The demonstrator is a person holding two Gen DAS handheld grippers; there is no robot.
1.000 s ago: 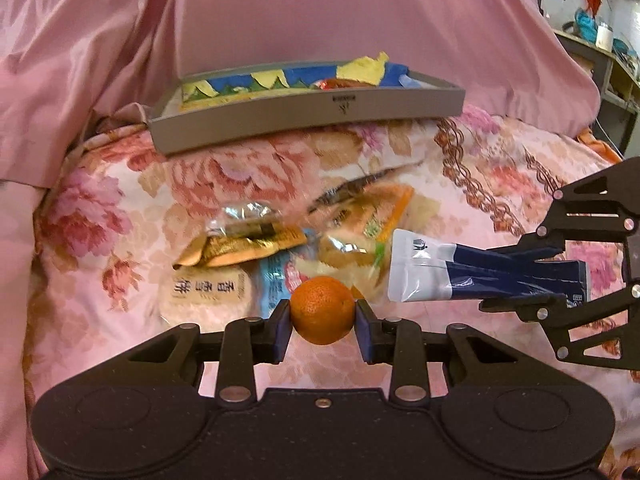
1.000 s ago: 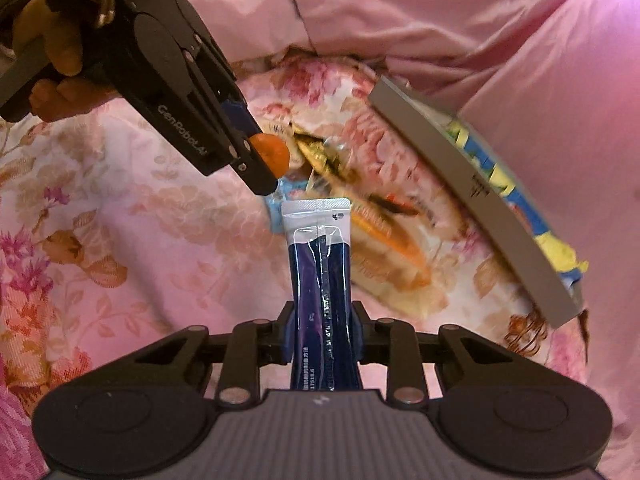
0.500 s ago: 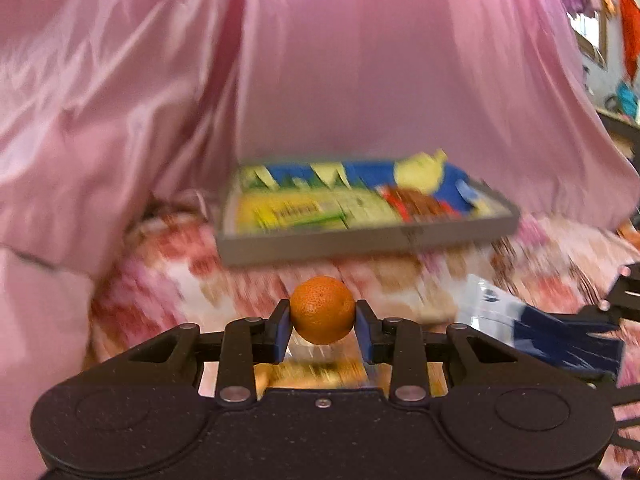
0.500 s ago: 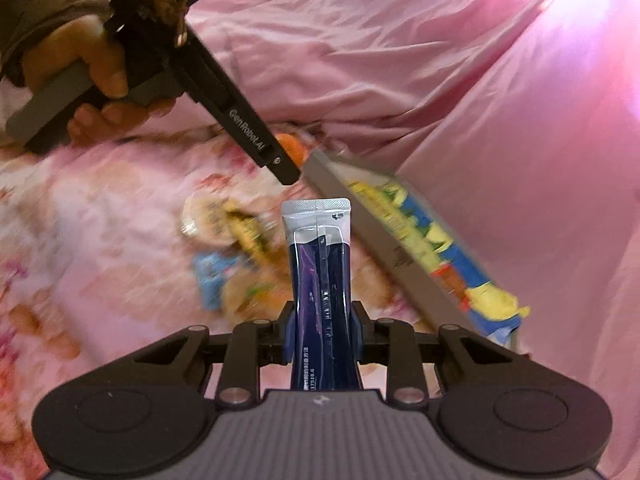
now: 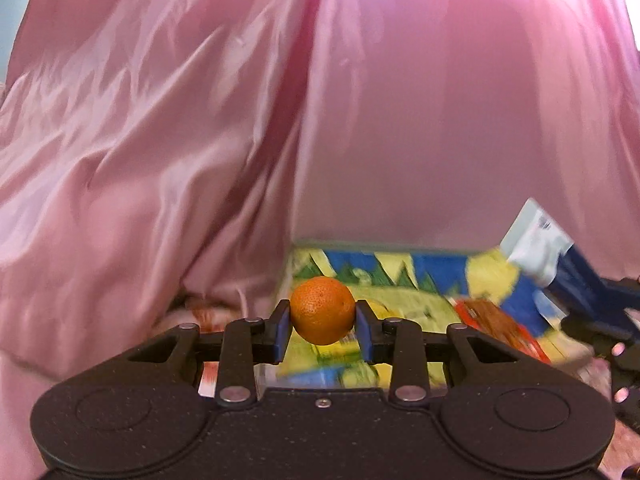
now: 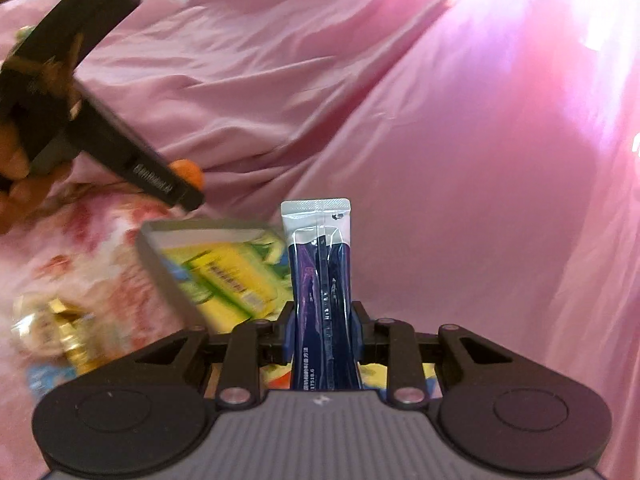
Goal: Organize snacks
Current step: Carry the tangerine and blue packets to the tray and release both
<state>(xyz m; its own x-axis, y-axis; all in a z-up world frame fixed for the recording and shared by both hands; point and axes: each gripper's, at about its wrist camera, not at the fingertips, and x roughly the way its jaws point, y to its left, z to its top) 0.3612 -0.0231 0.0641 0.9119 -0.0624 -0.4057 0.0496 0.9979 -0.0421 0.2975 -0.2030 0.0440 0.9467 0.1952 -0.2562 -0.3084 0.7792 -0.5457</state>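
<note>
My left gripper (image 5: 322, 326) is shut on a small orange (image 5: 322, 309) and holds it above the near left part of the grey tray (image 5: 304, 246), whose inside shows a blue, yellow and green picture. My right gripper (image 6: 322, 332) is shut on a dark blue sachet pack (image 6: 320, 280) with a silver top, upright over the tray (image 6: 168, 276). The pack (image 5: 560, 256) also shows at the right of the left wrist view. From the right wrist view, the left gripper (image 6: 188, 188) with the orange (image 6: 186, 170) hangs above the tray's far left corner.
Pink satin cloth (image 5: 200, 120) rises behind and around the tray. On the floral bedspread (image 6: 72, 248) left of the tray lie loose snacks, a gold-wrapped one (image 6: 68, 336) among them. A person's hand (image 6: 12, 184) holds the left gripper.
Both grippers have risen from the snack pile and moved forward over the tray, each still holding its item. The tray now lies right under them.
</note>
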